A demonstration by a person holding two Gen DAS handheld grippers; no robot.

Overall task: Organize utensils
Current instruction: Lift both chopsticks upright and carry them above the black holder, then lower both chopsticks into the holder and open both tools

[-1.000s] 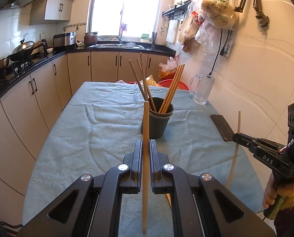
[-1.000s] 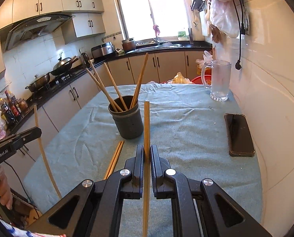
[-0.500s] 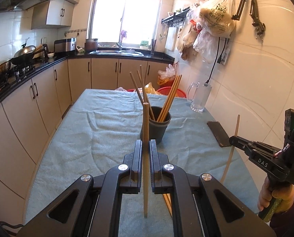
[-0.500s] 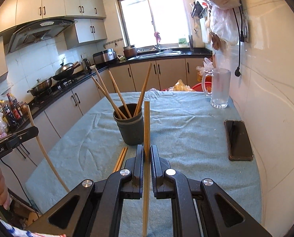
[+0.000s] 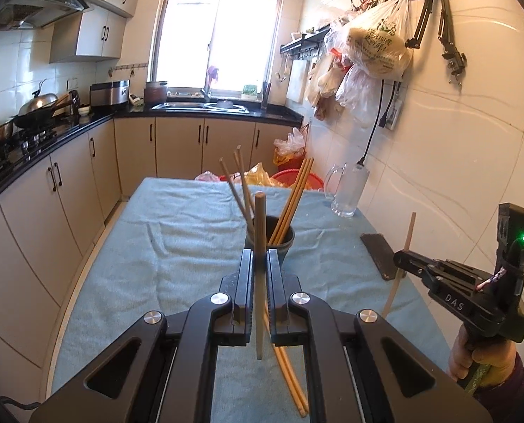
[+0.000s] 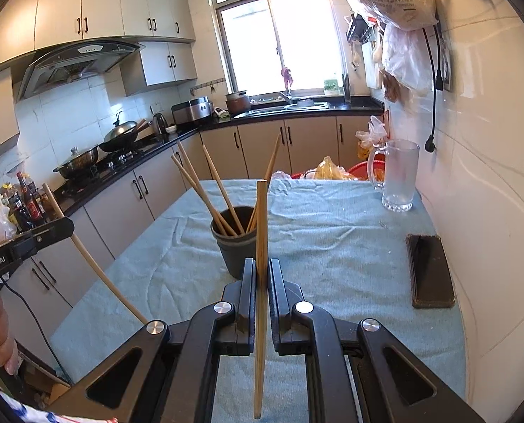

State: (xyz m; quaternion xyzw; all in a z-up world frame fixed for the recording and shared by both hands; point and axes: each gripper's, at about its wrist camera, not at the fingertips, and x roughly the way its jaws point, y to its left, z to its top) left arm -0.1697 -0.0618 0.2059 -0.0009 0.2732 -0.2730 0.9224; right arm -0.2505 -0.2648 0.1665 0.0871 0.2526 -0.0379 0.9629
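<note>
A dark cup point(image 5: 283, 243) point(image 6: 236, 246) holding several wooden chopsticks stands mid-table on the blue-green cloth. My left gripper point(image 5: 260, 261) is shut on one upright chopstick point(image 5: 259, 232), held above the table short of the cup. My right gripper point(image 6: 262, 271) is shut on another upright chopstick point(image 6: 261, 218), also short of the cup. Each gripper shows in the other's view, the right one point(image 5: 401, 257) and the left one point(image 6: 64, 225). A loose pair of chopsticks point(image 5: 290, 377) lies on the cloth under the left gripper.
A black phone point(image 6: 429, 271) lies by the right wall. A glass mug point(image 6: 399, 179) stands at the far right of the table point(image 6: 332, 218). Kitchen cabinets and a stove run along the left. Bags hang on the right wall.
Both grippers have risen and pulled back from the cup, each still holding its chopstick. The cup looks smaller and farther in both views.
</note>
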